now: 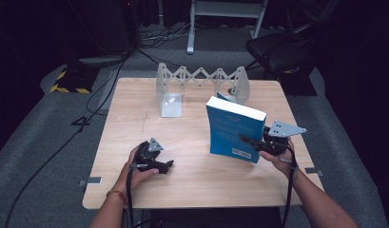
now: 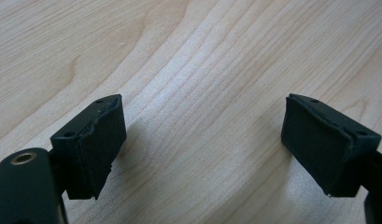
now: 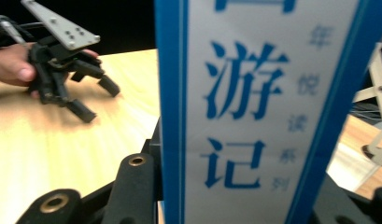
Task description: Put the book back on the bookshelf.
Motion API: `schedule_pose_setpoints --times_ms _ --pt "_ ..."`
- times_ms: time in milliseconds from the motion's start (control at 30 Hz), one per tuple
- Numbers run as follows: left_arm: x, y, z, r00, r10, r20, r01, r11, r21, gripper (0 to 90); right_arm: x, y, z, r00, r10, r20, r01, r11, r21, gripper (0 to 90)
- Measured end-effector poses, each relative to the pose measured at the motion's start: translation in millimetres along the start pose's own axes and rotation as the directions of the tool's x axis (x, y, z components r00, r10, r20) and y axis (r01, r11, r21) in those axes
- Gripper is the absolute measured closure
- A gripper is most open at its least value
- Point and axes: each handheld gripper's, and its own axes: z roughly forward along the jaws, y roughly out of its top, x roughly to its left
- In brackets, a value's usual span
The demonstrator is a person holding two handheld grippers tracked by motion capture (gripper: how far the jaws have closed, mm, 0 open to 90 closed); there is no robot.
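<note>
Standing upright near the table's right edge, thick blue paperback book (image 1: 234, 129) is clamped at its spine side by right gripper (image 1: 253, 142), jaws closed on it; the right gripper view has the white-and-blue spine (image 3: 254, 107) vertical between them. Long axis vertical. Grey metal expanding book rack (image 1: 201, 84) sits beyond the book, toward the far edge, just behind it. Left gripper (image 1: 164, 166) rests on pale wooden table (image 1: 135, 128), jaws spread, empty, well apart from the book. Right hand nearer; likely move is forward, into the rack.

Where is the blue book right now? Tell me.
In the high view, the blue book stands upright right of table centre, gripped by the right gripper, before the bookend rack.
</note>
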Motion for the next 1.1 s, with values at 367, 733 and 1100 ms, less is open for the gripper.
schedule_pose_setpoints --times_ms 367,733,1100 --pt "-0.1 0.0 0.1 1.0000 -0.002 0.001 0.002 1.0000 -0.001 14.4 -26.6 11.6 7.2 0.9941 -0.013 0.107 0.011 1.000 0.014 62.4" --pt "0.8 0.7 0.3 0.9998 0.014 0.012 -0.014 0.9999 0.002 14.4 -52.5 27.8 21.3 0.9786 -0.010 0.206 0.008 1.000 0.009 62.3" --pt "1.1 0.9 0.4 0.9994 0.029 0.018 -0.029 0.9996 0.001 14.4 -73.8 47.6 31.3 0.9617 0.006 0.274 -0.002 1.000 -0.015 62.3"
